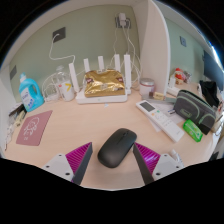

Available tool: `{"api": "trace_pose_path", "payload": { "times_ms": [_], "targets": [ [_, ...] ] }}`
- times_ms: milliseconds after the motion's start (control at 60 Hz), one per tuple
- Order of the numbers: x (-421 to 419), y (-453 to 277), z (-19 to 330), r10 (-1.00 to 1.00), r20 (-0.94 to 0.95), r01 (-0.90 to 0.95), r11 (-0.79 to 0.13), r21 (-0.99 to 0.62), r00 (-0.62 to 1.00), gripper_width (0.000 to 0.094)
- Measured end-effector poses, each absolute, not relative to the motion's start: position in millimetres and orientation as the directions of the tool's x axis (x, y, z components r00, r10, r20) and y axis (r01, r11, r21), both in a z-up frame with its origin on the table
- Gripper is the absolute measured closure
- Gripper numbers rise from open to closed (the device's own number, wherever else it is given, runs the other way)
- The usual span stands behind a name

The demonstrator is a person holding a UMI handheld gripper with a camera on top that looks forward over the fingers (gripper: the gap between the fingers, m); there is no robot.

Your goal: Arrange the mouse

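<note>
Between the 2 pink-padded fingers of the gripper (116,158) lies the black mouse (117,147), resting on the wooden table (85,125). The fingers stand spread with a visible gap at each side of it, so nothing is gripped. Judging by this, the step in hand is the approach or the moment around a grasp; the next move calls for closing evenly on the mouse's flanks. Beyond it to one side lies a pink mat (35,128), likely the mouse's place. Further out sit a white remote (159,116), a grey pouch (190,105), a white router (102,82) and a blue bottle (31,93).
</note>
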State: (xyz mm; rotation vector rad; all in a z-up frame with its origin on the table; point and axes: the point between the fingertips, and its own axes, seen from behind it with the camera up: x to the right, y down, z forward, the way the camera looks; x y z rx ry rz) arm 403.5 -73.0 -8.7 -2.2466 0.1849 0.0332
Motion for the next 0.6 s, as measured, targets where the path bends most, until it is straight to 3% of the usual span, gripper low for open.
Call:
{"api": "trace_pose_path", "payload": {
  "times_ms": [150, 267, 333, 367, 600],
  "targets": [
    [389.3, -42.8, -8.5, -0.105, -0.095, -0.14, -0.616, -0.775, 0.99, 0.0105],
    [386.4, -28.7, -13.6, -0.097, -0.018, -0.074, -0.622, -0.78, 0.995, 0.0234],
    [386.5, -24.1, -13.9, -0.091, 0.039, -0.025, -0.62, -0.784, 0.995, 0.0347],
    [380.0, -23.7, -15.2, -0.079, 0.027, -0.028, -0.623, -0.782, 0.997, 0.0466],
    [385.6, -26.0, -6.4, -0.116, 0.058, -0.03, -0.641, -0.767, 0.992, 0.0571]
  ]
}}
